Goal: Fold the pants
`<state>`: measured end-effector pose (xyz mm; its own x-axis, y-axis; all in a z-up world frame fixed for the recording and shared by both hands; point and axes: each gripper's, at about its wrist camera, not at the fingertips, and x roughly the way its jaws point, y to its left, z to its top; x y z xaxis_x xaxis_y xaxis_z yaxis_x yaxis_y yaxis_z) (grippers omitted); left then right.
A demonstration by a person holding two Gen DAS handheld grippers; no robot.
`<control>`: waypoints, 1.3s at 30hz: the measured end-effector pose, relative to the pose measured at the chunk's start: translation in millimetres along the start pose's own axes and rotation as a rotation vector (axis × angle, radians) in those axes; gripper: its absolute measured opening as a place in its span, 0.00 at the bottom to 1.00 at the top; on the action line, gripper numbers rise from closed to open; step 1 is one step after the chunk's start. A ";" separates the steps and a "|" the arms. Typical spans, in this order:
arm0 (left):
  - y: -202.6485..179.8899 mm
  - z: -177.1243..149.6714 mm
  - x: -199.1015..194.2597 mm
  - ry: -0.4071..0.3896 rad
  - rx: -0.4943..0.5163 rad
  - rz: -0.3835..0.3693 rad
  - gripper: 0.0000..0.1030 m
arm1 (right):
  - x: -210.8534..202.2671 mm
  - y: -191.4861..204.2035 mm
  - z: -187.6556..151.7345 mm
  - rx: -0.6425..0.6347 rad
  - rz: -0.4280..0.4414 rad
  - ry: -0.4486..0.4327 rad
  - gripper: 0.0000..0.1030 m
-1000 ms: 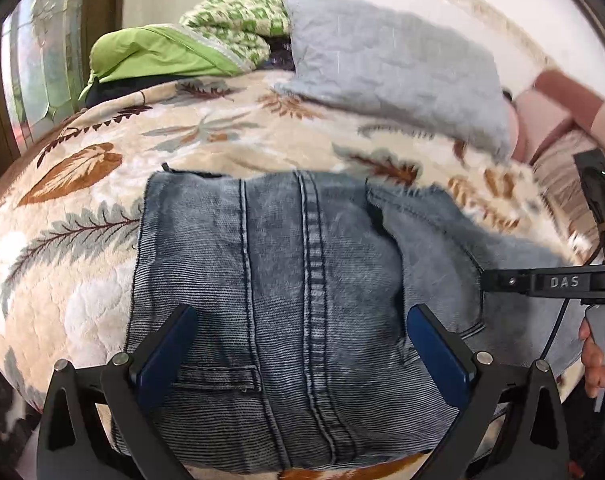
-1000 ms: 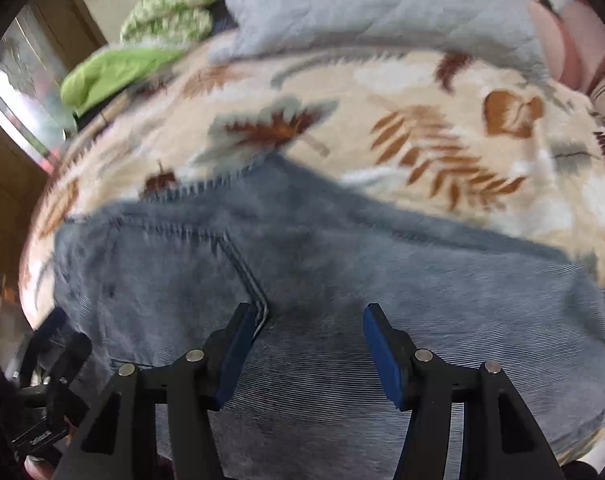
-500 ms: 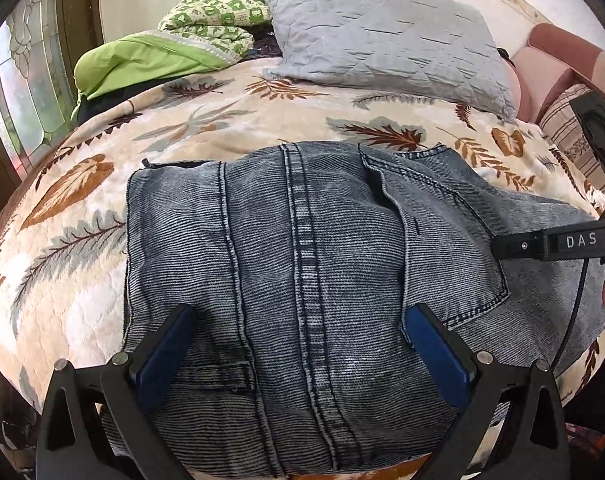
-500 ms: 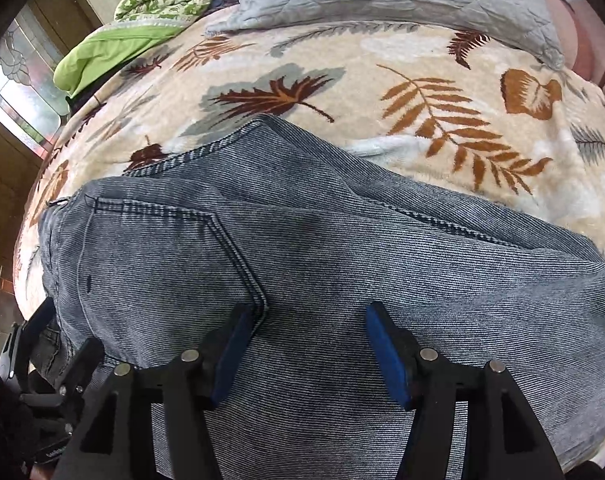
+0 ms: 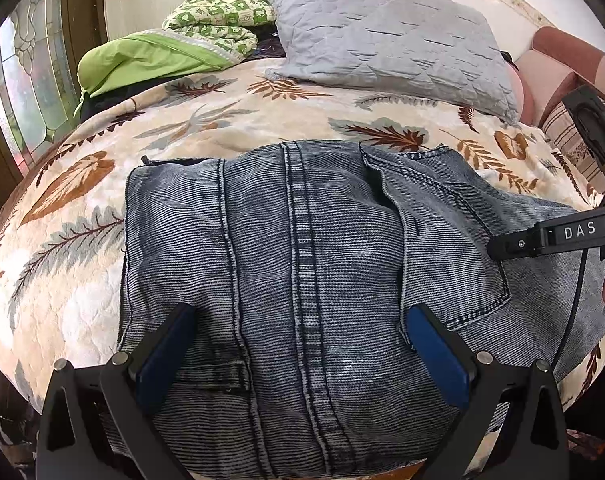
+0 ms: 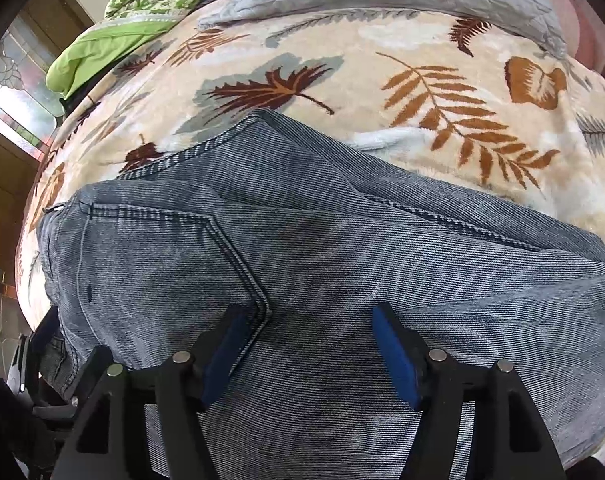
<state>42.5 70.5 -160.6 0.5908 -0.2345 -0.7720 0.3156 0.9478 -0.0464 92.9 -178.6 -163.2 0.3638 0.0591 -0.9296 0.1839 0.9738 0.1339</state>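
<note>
Through my left wrist camera I look down on the jeans [image 5: 302, 264], spread seat-up on the leaf-print blanket [image 5: 206, 120] of the bed, waistband end nearest me, with a back pocket [image 5: 442, 248] off to the right and the centre seam running away from me. My left claw [image 5: 298, 344] is spread wide above the denim, nothing between its blue pads [image 5: 164, 356], and I cannot tell whether the tips touch the cloth. A grey quilted pillow [image 5: 386, 36] and a green quilt [image 5: 150, 56] sit well behind, and my right claw's black body [image 5: 550, 236] reaches in from the right edge. Through my right wrist camera the same jeans [image 6: 342, 264] fill the lower frame, one leg trailing off to the right over the blanket [image 6: 382, 52]. My right claw [image 6: 314, 344] has just been opening and stands apart over flat denim beside the pocket's stitched point [image 6: 262, 304], pinching nothing. I judge this cloth to be heavy, limp and grippy rather than slippery, so it should drape and drag instead of sliding; thick seams and the waistband should give the firmest hold, and I would pinch at an edge or hem, one claw at each end, to carry the fold over evenly
</note>
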 end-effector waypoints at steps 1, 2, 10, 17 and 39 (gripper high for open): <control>-0.4 -0.5 -0.3 -0.003 0.003 0.000 1.00 | 1.0 0.8 0.7 -0.004 0.002 -0.003 0.69; -0.7 -1.0 -0.7 -0.006 0.006 0.000 1.00 | 2.0 1.2 1.4 -0.005 0.003 0.002 0.69; -0.4 -2.5 -2.1 -0.010 0.009 -0.006 1.00 | 5.7 2.6 4.9 -0.004 0.004 0.018 0.70; -0.8 -2.0 -2.3 -0.009 0.009 -0.005 1.00 | 8.1 2.2 6.1 -0.001 0.004 0.027 0.70; -6.9 0.4 -2.7 0.048 0.026 0.010 1.00 | 10.0 1.8 -3.3 -0.030 0.040 0.007 0.78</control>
<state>39.1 64.5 -158.0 0.5583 -0.2135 -0.8017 0.3291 0.9440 -0.0223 93.8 -175.6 -173.4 0.3641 0.0995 -0.9260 0.1419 0.9767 0.1607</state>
